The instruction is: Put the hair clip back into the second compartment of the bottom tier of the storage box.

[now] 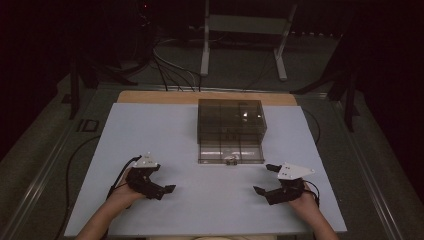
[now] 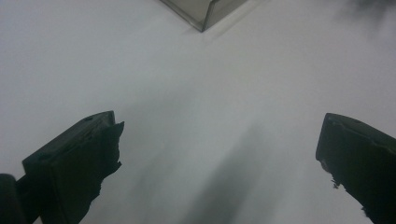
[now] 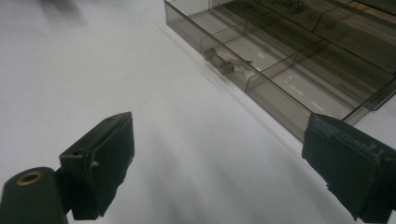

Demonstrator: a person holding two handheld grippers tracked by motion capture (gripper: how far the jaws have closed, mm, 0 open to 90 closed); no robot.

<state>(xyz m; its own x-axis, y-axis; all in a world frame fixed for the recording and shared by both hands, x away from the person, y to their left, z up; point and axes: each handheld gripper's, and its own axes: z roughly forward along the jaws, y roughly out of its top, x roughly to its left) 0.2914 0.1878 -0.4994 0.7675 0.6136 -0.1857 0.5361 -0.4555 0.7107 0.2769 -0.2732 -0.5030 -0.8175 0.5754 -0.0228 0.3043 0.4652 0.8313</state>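
**What everything looks made of**

I see a see-through box (image 1: 230, 125) of smoky plastic, smooth and shiny. Its open drawer (image 3: 261, 60) has a small shiny knob (image 3: 219, 61) that looks like metal. The table sheet (image 1: 150, 130) is pale, flat and not shiny. A wooden edge (image 1: 150, 97) peeks out behind it. My left gripper (image 2: 219, 144) and right gripper (image 3: 219, 154) have dull black pads, rough and torn at the edges.

A white sheet covers the bench (image 1: 150, 130), leaving a wooden strip (image 1: 150, 97) bare at its far edge, while beyond it lie grey carpet (image 1: 240, 70), black cables (image 1: 167, 67), a white metal stand (image 1: 243, 30) and dark, unlit surroundings.
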